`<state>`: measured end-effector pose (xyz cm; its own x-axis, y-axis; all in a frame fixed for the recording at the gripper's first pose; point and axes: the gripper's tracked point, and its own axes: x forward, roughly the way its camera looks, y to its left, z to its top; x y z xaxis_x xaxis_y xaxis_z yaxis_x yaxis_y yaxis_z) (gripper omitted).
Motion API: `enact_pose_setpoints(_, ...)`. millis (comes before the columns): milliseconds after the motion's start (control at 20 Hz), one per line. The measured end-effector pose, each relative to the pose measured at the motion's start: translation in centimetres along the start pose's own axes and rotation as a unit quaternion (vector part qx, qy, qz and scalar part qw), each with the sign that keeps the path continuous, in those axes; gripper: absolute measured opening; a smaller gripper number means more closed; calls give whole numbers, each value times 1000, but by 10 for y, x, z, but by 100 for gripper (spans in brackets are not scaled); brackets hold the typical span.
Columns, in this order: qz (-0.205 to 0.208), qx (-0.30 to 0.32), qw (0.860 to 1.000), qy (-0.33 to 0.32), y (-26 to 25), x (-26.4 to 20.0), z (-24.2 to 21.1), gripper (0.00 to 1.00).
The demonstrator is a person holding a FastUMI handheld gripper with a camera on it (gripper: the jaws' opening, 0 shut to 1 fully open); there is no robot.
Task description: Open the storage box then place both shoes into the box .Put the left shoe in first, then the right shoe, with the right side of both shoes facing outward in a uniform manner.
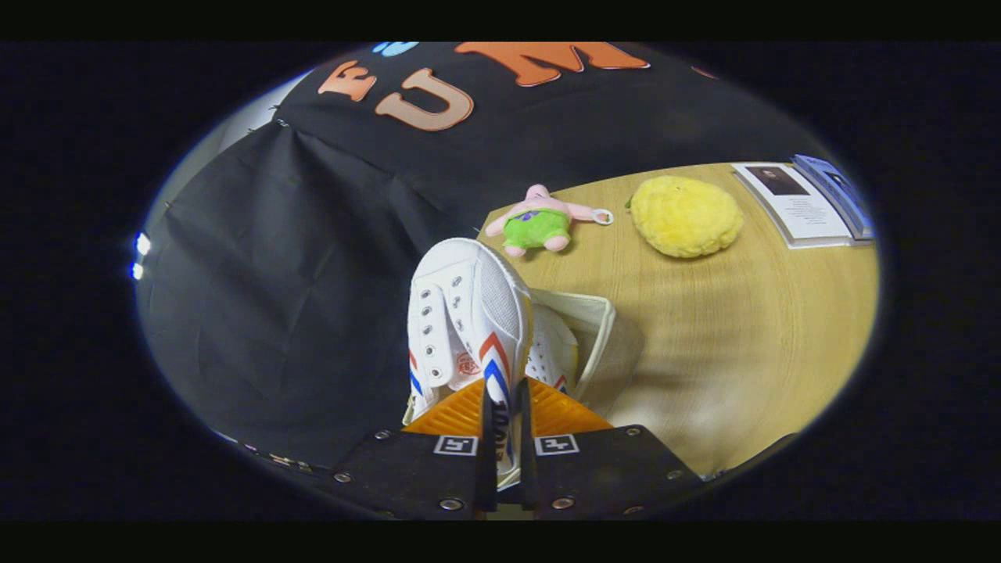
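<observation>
Gripper view, lower centre: gripper [505, 438] clamps a white canvas shoe [469, 320] above the open beige box [598, 328] — another shoe [551, 352] already inside — final placing left.

Shoe [469, 313] sits pinched between gripper [505, 438] fingers, toe pointing away. 2nd shoe [552, 352] just right of it, inside storage box [598, 328], which sits on tabletop [743, 336] right ahead of gripper. Beyond box: plush toy [539, 221]; round cushion [687, 216] to its right; booklets [805, 205] further right.
</observation>
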<state>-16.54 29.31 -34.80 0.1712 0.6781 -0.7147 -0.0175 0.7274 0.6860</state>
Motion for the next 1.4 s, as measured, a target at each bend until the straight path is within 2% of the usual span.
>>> enact_pose_setpoints(100,-1,-11,1000,14,5,5,-9,14)
enact_pose_setpoints(200,20,-9,1000,13,20,9,-14,33)
enact_pose_setpoints(250,43,0,999,9,31,9,-11,43)
enact_pose_setpoints(350,57,5,998,-6,37,3,1,48)
enact_pose_setpoints(500,36,-39,997,-54,30,-20,27,56)
enact_pose_setpoints(550,30,-53,995,-73,29,-27,36,66)
enact_pose_setpoints(600,22,-64,993,-94,26,-36,45,72)
enact_pose_setpoints(650,13,-76,991,-113,23,-46,54,85)
enact_pose_setpoints(750,-10,-96,984,-152,12,-67,72,94)
enact_pose_setpoints(900,-27,-119,966,-226,1,-99,104,97)
enact_pose_setpoints(1050,-42,-143,938,-312,-7,-143,138,97)
enact_pose_setpoints(1150,-71,-159,922,-345,-20,-167,149,97)
enact_pose_setpoints(1400,-112,-185,879,-425,-37,-225,173,97)
